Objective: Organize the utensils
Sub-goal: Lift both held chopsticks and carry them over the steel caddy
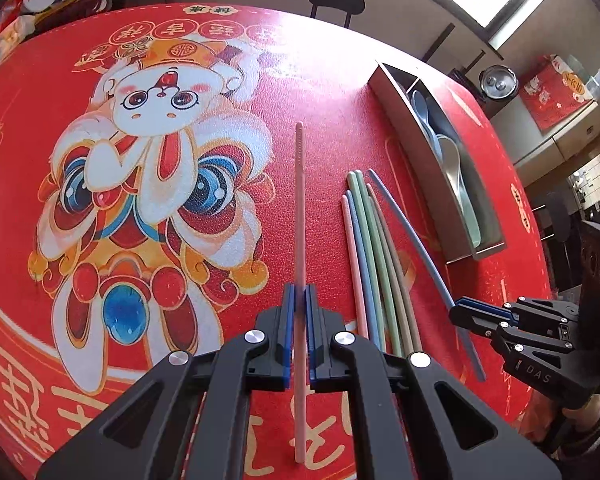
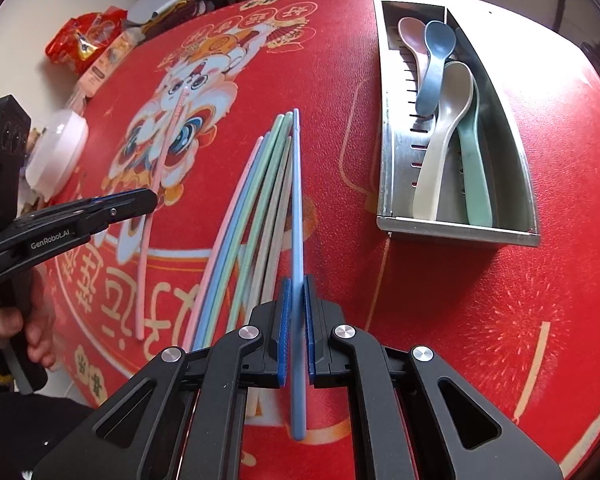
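My left gripper [image 1: 299, 296] is shut on a pink chopstick [image 1: 299, 200], which runs straight ahead between the blue pads and is also seen as the pink chopstick [image 2: 156, 184] in the right wrist view. My right gripper [image 2: 296, 288] is shut on a blue chopstick [image 2: 296, 200], seen from the left as the blue chopstick [image 1: 416, 240]. Several more pastel chopsticks [image 1: 374, 264] lie side by side on the red tablecloth [image 1: 332, 92] between the two grippers. A steel utensil tray [image 2: 388, 128] at the right holds several spoons [image 2: 444, 128].
A hand holds the left gripper's handle [image 2: 16, 332] at the left edge. Snack packets [image 2: 88, 40] and a white lidded container [image 2: 56, 152] sit at the table's far left. A black chair [image 1: 335, 0] stands beyond the far edge. A metal pot [image 1: 498, 82] sits behind the tray.
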### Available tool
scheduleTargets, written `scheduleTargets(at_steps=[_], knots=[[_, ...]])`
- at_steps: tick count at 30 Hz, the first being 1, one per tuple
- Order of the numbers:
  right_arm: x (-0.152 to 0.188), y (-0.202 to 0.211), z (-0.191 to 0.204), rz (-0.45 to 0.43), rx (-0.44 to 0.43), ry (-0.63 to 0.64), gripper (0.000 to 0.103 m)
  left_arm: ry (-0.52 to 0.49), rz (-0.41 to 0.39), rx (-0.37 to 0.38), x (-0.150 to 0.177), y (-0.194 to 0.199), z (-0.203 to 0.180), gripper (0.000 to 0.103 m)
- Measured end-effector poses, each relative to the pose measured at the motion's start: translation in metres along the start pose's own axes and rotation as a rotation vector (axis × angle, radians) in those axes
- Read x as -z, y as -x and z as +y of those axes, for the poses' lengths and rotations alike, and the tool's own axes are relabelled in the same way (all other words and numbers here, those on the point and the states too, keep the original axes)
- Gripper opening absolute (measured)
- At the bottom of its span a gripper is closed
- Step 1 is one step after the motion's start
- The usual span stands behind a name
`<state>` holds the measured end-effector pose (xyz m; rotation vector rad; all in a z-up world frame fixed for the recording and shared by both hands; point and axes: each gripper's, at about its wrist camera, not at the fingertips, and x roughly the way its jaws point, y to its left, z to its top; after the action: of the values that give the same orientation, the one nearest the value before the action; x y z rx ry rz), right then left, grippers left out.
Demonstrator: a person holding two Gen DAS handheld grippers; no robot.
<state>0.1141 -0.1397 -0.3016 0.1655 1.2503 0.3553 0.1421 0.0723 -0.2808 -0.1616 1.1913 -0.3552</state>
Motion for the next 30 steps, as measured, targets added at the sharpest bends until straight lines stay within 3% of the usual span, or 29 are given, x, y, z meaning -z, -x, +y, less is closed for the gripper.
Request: scheduleTargets(at_steps=[21, 30], knots=[[-0.024, 0.053, -0.016, -0.143, -0.055, -0.082, 0.006, -0.015, -0.066, 0.119, -0.028, 0.035, -0.022, 0.005], [-0.032, 0.068, -0.041, -0.194, -0.025, -0.152, 0.006, -0.081, -0.105, 0.212, -0.062, 0.051, -0.066, 0.005]])
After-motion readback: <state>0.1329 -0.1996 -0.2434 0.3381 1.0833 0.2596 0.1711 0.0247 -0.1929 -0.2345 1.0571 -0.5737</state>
